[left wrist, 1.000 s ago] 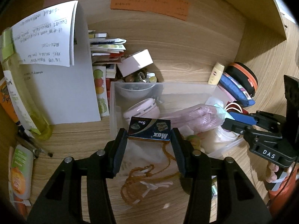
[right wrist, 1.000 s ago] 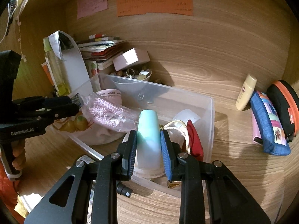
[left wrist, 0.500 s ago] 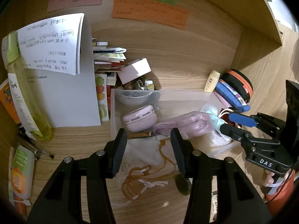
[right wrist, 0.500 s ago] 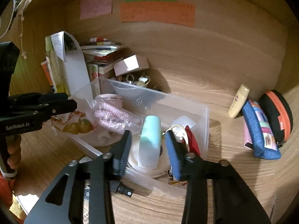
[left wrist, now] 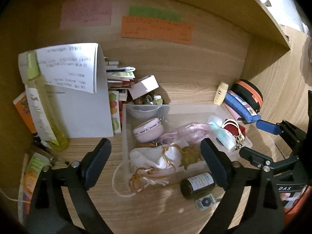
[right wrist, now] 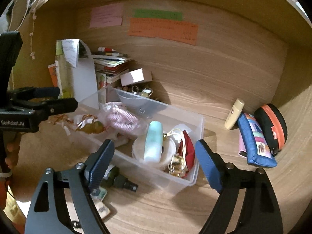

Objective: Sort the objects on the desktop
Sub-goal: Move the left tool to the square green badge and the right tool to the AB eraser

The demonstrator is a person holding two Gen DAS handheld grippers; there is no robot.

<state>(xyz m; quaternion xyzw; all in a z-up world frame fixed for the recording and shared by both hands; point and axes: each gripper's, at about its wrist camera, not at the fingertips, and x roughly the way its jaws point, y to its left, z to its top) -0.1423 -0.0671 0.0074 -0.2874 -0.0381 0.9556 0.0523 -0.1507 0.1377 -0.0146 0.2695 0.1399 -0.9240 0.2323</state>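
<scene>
A clear plastic bin [left wrist: 197,108] [right wrist: 183,181] sits on the wooden desk. It holds a pink round tin [left wrist: 148,130], a pink bagged cord [left wrist: 187,131] [right wrist: 121,118], a mint green tube [right wrist: 154,141] [left wrist: 223,136], a red pouch [right wrist: 188,150] and a white cloth with gold cord [left wrist: 161,159]. My left gripper [left wrist: 156,162] is open and empty, raised above the bin's near edge. My right gripper [right wrist: 152,164] is open and empty, raised above the tube. A dark green bottle [left wrist: 198,183] [right wrist: 114,179] lies in front of the bin.
A white folded paper stand [left wrist: 81,101], a yellow-green bottle [left wrist: 42,105] and stacked booklets [left wrist: 119,78] stand at back left. A cream tube [right wrist: 234,114], blue pencil case [right wrist: 255,142] and black-orange case [right wrist: 272,128] lie at right. Sticky notes [left wrist: 156,29] are on the back wall.
The left gripper let go of the blue Max box into the bin, and the right let go of the mint tube. Both opened wide and pulled back and up.
</scene>
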